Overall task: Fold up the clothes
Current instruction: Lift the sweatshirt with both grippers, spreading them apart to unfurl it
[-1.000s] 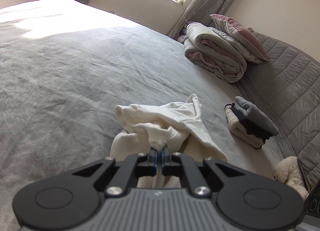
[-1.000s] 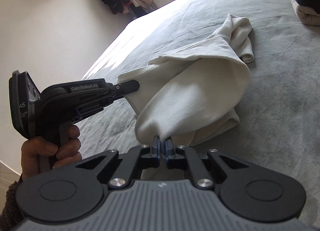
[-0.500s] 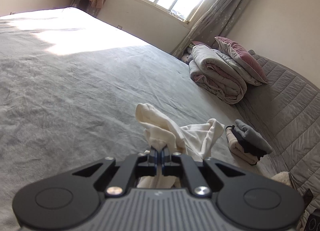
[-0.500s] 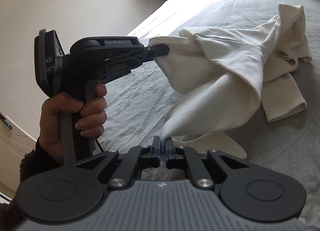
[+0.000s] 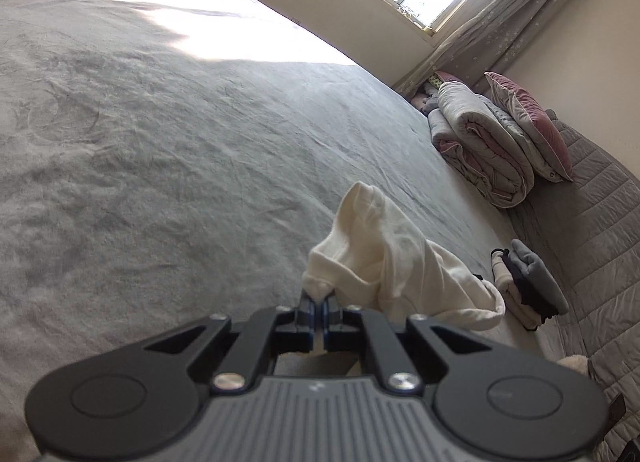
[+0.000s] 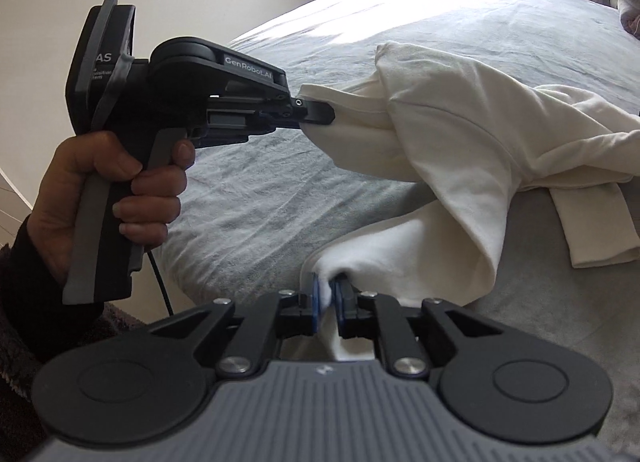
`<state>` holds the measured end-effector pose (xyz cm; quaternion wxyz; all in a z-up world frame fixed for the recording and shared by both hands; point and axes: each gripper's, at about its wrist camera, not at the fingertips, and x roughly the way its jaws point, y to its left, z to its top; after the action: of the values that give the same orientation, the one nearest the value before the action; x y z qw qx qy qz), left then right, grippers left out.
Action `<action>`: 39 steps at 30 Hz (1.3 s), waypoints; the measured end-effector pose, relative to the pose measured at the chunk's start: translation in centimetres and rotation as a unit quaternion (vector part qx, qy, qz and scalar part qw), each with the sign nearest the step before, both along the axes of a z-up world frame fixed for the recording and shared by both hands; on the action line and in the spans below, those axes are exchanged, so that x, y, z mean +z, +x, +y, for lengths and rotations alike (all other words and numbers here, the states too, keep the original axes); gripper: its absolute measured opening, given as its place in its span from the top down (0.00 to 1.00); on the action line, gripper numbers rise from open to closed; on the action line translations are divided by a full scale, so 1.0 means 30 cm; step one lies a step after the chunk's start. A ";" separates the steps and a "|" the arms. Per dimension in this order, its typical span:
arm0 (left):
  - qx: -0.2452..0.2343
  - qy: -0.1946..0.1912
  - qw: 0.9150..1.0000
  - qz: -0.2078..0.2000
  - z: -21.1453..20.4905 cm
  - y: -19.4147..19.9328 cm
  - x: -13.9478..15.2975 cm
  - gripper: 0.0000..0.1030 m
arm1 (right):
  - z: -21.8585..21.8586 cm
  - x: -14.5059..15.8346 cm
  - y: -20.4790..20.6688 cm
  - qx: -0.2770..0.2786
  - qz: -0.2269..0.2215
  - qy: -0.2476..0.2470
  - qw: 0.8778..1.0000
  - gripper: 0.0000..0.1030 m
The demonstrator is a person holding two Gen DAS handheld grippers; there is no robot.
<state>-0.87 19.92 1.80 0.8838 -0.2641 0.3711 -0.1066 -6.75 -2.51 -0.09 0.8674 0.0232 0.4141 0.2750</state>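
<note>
Pinching cream garment [image 6: 460, 133] at two spots: left gripper [image 5: 319, 304] jaws closed on bunched edge, right gripper [image 6: 327, 294] jaws nearly closed on fabric; rest draped onto grey bed [image 5: 180, 149].

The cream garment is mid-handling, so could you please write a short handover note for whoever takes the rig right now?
Left gripper: shut on an edge of the cream garment.
Right gripper: shut on another edge of it.
Garment: partly lifted between both grippers, the rest bunched on the grey bedspread.
Done: a folded stack lies by the quilted headboard.
Left: no tidy fold shows yet; likely spread it flat, fold, add to the stack.
</note>
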 end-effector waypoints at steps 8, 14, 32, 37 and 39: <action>0.004 -0.011 0.999 0.035 0.014 0.028 -0.062 0.95 | 0.004 0.021 0.010 -0.027 -0.031 -0.028 0.999 0.62; 0.004 -0.005 0.999 0.048 0.006 0.030 -0.085 0.95 | -0.029 0.054 0.029 -0.052 -0.034 -0.004 0.998 0.61; 0.007 -0.003 0.999 0.053 0.006 0.032 -0.087 0.93 | -0.005 0.019 0.086 -0.078 -0.104 -0.086 0.988 0.59; 0.006 -0.007 0.998 0.056 0.015 0.035 -0.095 0.93 | 0.044 -0.096 0.140 -0.066 -0.121 -0.146 0.980 0.59; 0.007 -0.008 0.998 0.056 0.016 0.037 -0.097 0.93 | 0.042 -0.125 0.155 -0.076 -0.135 -0.163 0.974 0.60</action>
<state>0.25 20.39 -1.10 0.8602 -0.2790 0.4177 -0.0884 -2.11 -1.24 -3.84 0.9257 -0.1245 0.3295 0.1380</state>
